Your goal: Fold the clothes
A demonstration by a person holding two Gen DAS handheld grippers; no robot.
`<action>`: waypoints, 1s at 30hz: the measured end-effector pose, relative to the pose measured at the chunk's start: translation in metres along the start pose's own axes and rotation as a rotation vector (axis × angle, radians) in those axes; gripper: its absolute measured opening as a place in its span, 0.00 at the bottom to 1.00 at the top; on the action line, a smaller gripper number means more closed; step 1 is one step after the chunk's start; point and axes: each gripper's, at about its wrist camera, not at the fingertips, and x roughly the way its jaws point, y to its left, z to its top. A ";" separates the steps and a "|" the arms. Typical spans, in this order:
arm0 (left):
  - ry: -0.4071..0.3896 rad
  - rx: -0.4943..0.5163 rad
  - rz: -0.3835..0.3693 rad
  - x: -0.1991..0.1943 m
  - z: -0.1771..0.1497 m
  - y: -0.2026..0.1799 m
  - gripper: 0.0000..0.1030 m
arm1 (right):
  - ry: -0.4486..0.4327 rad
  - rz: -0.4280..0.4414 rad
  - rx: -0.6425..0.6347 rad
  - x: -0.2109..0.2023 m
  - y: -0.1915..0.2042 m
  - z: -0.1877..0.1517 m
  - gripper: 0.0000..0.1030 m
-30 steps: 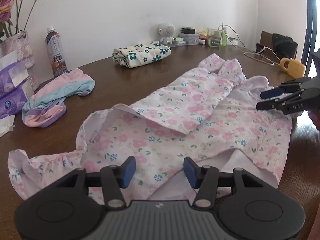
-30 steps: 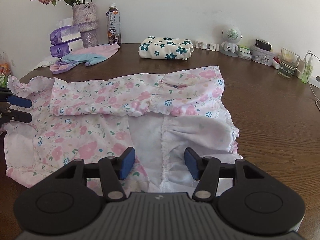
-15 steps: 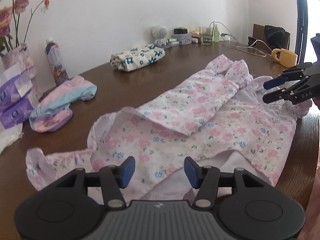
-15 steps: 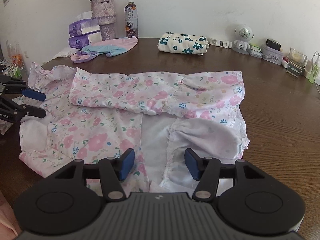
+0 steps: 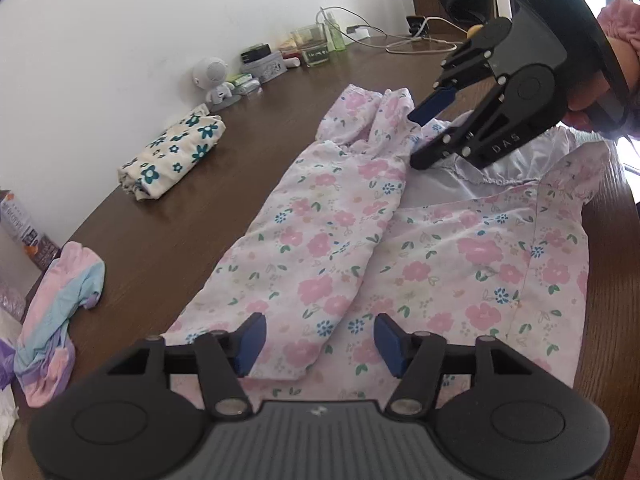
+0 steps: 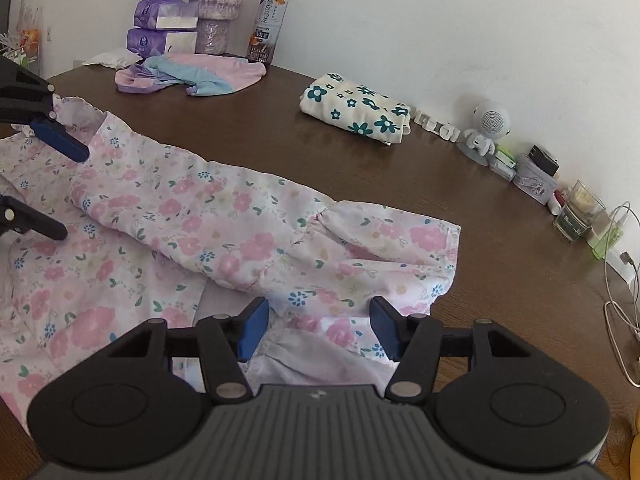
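White wall backs a dark wooden table, and the pink floral garment spread across it serves as the landmark for everything else. It lies flat on the near part of the table, with one long sleeve folded across its body and the pale inner lining showing at one end.

Over one end of the garment sits the left gripper, its blue pads apart with floral cloth beneath and between them; the jaws are closing, yet the pads do not press on the fabric. At the opposite end sits the right gripper, likewise with its jaws closing and its pads clear of the cloth, above the gathered, frilled edge that lies between them. In the left wrist view the right gripper appears over the far ruffled end of the garment, held by a person's hand. In the right wrist view the left gripper's fingers reach in from the edge over the garment's far end.

Beyond the garment, toward the wall, rests a folded cream cloth with teal flowers. Further along lies a crumpled pink, blue and purple garment, with a bottle, a vase and purple tissue packs behind it. Along the wall past the folded cloth stand a small white robot figure, a glass and a white cable.
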 end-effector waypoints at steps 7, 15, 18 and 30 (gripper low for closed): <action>-0.039 0.006 0.049 -0.007 0.028 0.024 0.03 | -0.058 0.013 -0.005 0.005 -0.022 0.029 0.08; -0.040 -0.059 0.291 0.017 0.062 0.079 0.12 | -0.133 -0.060 -0.046 0.040 -0.040 0.093 0.08; -0.030 -0.177 0.333 0.031 0.061 0.106 0.40 | -0.119 -0.096 -0.014 0.074 -0.043 0.113 0.09; -0.026 -0.350 0.221 -0.014 -0.008 0.143 0.68 | -0.088 0.104 0.271 0.083 -0.072 0.099 0.47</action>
